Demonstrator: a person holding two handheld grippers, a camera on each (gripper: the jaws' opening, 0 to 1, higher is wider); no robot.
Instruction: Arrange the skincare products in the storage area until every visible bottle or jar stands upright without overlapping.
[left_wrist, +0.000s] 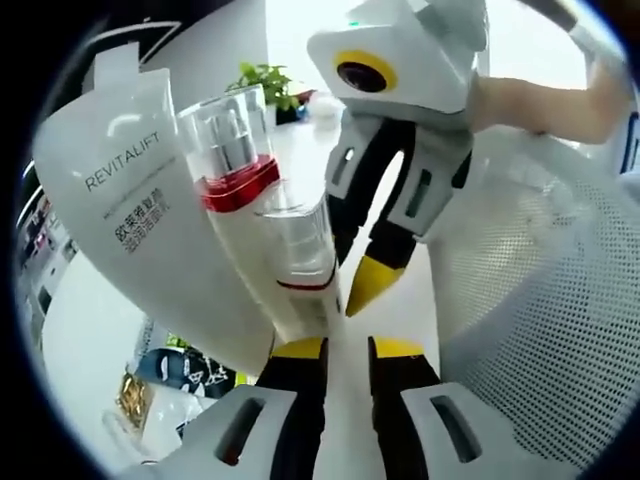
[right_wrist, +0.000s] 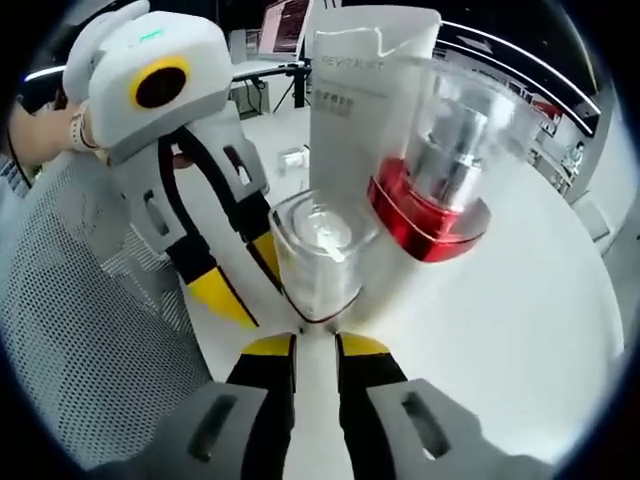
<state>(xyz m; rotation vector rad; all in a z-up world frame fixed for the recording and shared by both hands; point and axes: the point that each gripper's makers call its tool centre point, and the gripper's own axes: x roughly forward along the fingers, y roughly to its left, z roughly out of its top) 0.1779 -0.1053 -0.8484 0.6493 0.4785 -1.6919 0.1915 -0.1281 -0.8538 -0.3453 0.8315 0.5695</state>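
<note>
Between the two grippers, a clear-capped white bottle (left_wrist: 300, 255) is being held in the air, apparently pinched at its white base by the left gripper (left_wrist: 347, 345), whose yellow-tipped jaws are standing close together around it. In the right gripper view the same bottle (right_wrist: 320, 255) is rising straight from the right gripper (right_wrist: 315, 345), jaws nearly shut at its red-ringed foot; whether both are truly clamping it, or one is merely touching, cannot be told. Its long axis is running away from each camera, cap end farthest, so it is pointing along the jaws rather than standing on any surface.

Just beside it, a red-collared pump bottle (right_wrist: 440, 170) with a clear cap is leaning against a white tube (right_wrist: 350, 90) marked REVITALIFT, the two overlapping in the left gripper view as pump bottle (left_wrist: 235, 150) over tube (left_wrist: 130, 200). The shared hold looks like a handover or a steadying grip before the bottle is set upright. A white mesh basket (right_wrist: 90, 320) is waiting alongside, on a white table (right_wrist: 520, 330).
</note>
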